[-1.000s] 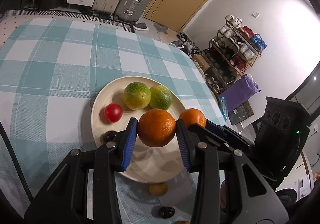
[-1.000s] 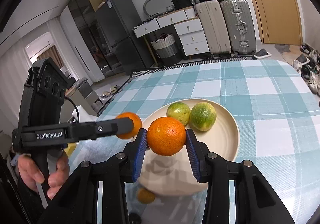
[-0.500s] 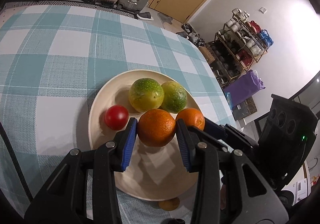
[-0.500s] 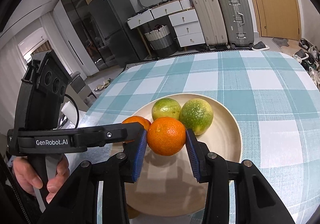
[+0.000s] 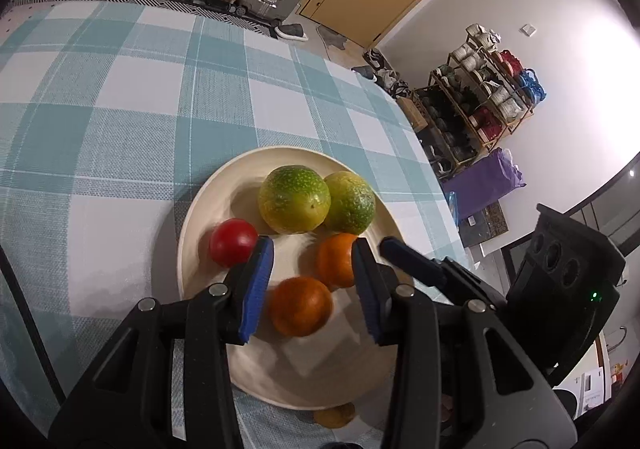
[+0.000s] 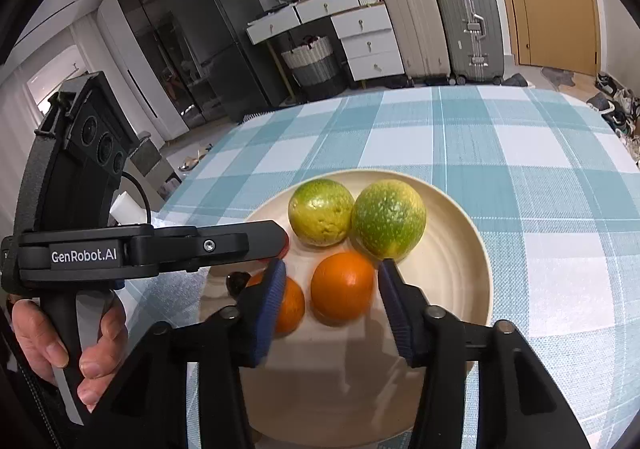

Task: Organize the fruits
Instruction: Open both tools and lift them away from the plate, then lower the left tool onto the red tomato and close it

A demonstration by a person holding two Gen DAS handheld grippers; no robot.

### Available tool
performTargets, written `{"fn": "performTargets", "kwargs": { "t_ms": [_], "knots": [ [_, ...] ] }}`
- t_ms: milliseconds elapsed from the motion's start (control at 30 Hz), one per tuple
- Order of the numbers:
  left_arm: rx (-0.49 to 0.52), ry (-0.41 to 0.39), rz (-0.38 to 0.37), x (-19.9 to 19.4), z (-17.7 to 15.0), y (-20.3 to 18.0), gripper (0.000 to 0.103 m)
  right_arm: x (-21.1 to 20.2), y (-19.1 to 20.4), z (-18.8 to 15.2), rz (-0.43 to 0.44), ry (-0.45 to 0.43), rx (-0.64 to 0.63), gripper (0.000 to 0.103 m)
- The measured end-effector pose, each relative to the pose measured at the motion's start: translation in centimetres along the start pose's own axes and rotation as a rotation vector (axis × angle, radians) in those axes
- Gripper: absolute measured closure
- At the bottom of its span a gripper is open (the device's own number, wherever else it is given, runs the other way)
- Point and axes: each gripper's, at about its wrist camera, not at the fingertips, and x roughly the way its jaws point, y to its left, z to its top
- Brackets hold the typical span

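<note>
Resting on the cream plate (image 6: 476,249), an orange (image 6: 343,286) sits between the blue pads of the right gripper (image 6: 332,303) — its jaws have just been opening, and the pads stand clear of the fruit on both sides. Just left of it lies a second orange (image 5: 301,311), which the left wrist view shows under the left gripper (image 5: 314,283); that gripper's jaws stand apart and the pads do not press on the fruit. Two green-yellow citrus fruits (image 5: 294,199) (image 5: 350,203) touch each other at the far side of the plate, and a red tomato (image 5: 232,241) lies at its left. The plate stands on a teal checked tablecloth (image 5: 120,121) — a hand (image 6: 60,349) grips the left tool's handle
</note>
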Motion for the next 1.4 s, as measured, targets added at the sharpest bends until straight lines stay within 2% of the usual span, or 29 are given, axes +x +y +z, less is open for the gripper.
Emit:
{"fn": "performTargets", "kwargs": {
  "t_ms": [100,267,467,633,767,867,933,1033,1167,1233,1333,1400],
  "knots": [
    [0.005,-0.015,0.001,-1.1,-0.2,-0.5,0.065,-1.6,0.2,0.0,-0.002,-0.050,-0.007,0.037],
    [0.014,-0.039,0.018,-3.5,-1.3,-1.5,0.061,-4.1,0.3,-0.2,-0.010,-0.095,0.005,0.036],
    [0.059,-0.076,0.075,-6.8,-3.5,-3.3,0.056,-7.7,0.4,-1.3,-0.027,-0.132,0.029,0.036],
    [0.120,-0.114,0.138,-9.2,-5.7,-5.5,0.056,-10.5,1.0,-2.3,-0.028,-0.174,0.030,0.027],
    [0.171,-0.144,0.188,-10.8,-7.6,-7.4,0.056,-12.6,1.8,-2.8,-0.011,-0.211,0.028,0.024],
    [0.202,-0.177,0.234,-12.2,-8.9,-8.6,0.049,-14.2,2.5,-3.3,-0.005,-0.237,0.019,0.021],
    [0.216,-0.201,0.257,-13.1,-9.7,-9.3,0.048,-15.2,3.0,-3.6,0.000,-0.257,0.013,0.015],
    [0.225,-0.221,0.289,-14.3,-10.6,-10.1,0.043,-16.7,3.7,-4.2,0.005,-0.284,0.001,0.013],
    [0.235,-0.265,0.326,-16.0,-11.9,-11.1,0.026,-18.2,4.6,-4.9,0.013,-0.313,-0.015,0.010],
    [0.243,-0.294,0.335,-16.8,-12.4,-11.5,0.024,-18.9,5.0,-5.4,0.017,-0.325,-0.020,0.005],
    [0.249,-0.314,0.349,-17.8,-13.4,-12.0,0.019,-19.7,5.6,-6.2,0.028,-0.336,-0.023,0.003],
    [0.252,-0.323,0.349,-18.3,-14.1,-12.3,0.010,-20.1,6.1,-6.8,0.030,-0.338,-0.036,0.003]
  ]
}}
